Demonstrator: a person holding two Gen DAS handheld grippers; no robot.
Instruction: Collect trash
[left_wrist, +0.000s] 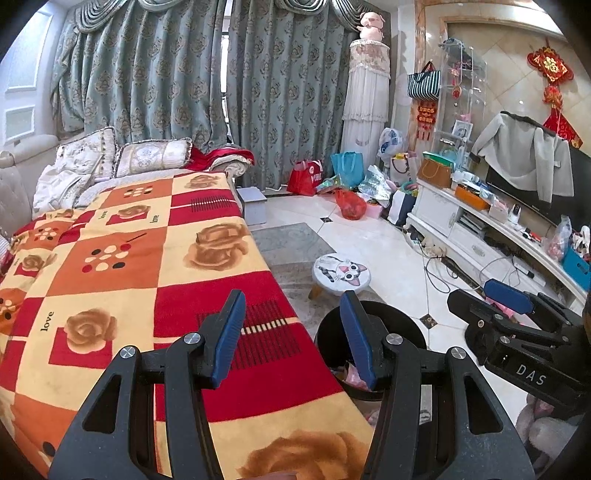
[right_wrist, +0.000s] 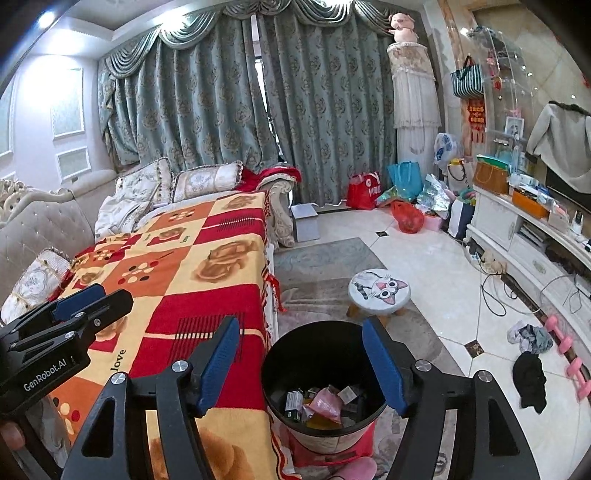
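Observation:
A black trash bin (right_wrist: 291, 354) stands on the floor beside the blanket-covered table; it also shows in the left wrist view (left_wrist: 332, 332). Inside lie several pieces of trash (right_wrist: 321, 402): small boxes, a pink wrapper, papers. My right gripper (right_wrist: 301, 365) is open and empty, held above the bin's mouth. My left gripper (left_wrist: 291, 336) is open and empty, over the table's right edge next to the bin. Each gripper appears in the other's view: the right one in the left wrist view (left_wrist: 506, 306), the left one in the right wrist view (right_wrist: 85, 306).
A table under a red, orange and yellow blanket (left_wrist: 129, 280) fills the left. A small cat-print stool (right_wrist: 378, 290) stands beyond the bin. Dark clothes (right_wrist: 530, 380) and pink dumbbells (right_wrist: 572, 354) lie on the tiled floor by the white TV cabinet (right_wrist: 524, 236). Bags (right_wrist: 406, 218) crowd the far corner.

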